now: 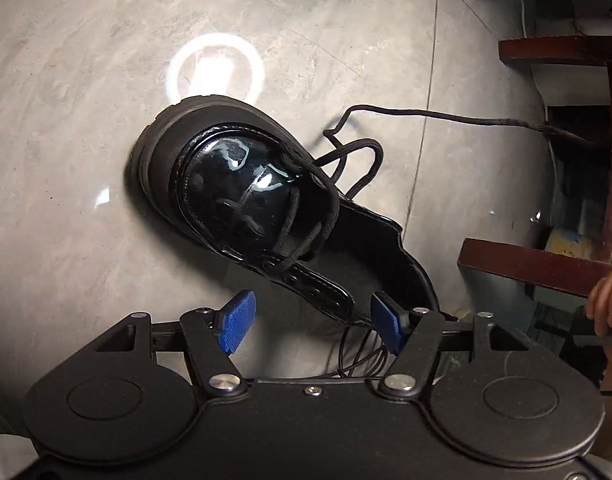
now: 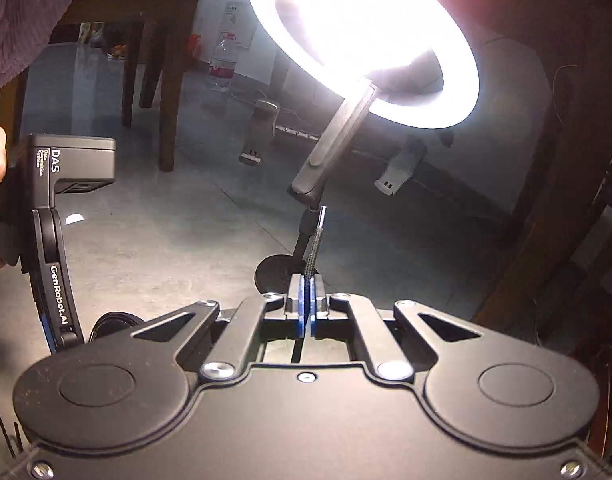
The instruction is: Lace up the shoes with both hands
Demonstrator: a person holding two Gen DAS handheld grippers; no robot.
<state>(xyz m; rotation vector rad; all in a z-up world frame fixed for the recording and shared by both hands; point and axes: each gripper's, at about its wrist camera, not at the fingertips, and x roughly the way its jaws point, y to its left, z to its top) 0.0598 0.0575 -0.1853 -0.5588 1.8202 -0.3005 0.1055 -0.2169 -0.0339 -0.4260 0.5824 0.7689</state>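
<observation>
The right gripper (image 2: 307,300) was clenched on the tip of a black shoelace (image 2: 312,248), which stuck up past its blue pads toward a glowing ring lamp (image 2: 446,92). The left gripper (image 1: 312,322) hung released, jaws apart around nothing, just above the heel end of the glossy black shoe (image 1: 241,184). That shoe lay on the grey floor (image 1: 85,80), loosely laced.

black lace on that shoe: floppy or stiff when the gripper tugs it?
Probably floppy along its length: the lace sags and loops loosely beside the shoe. The short end pinched in the right gripper stands straight up, so the tip seems stiffer and better for threading. A pull may drag the shoe on the glossy floor.
</observation>
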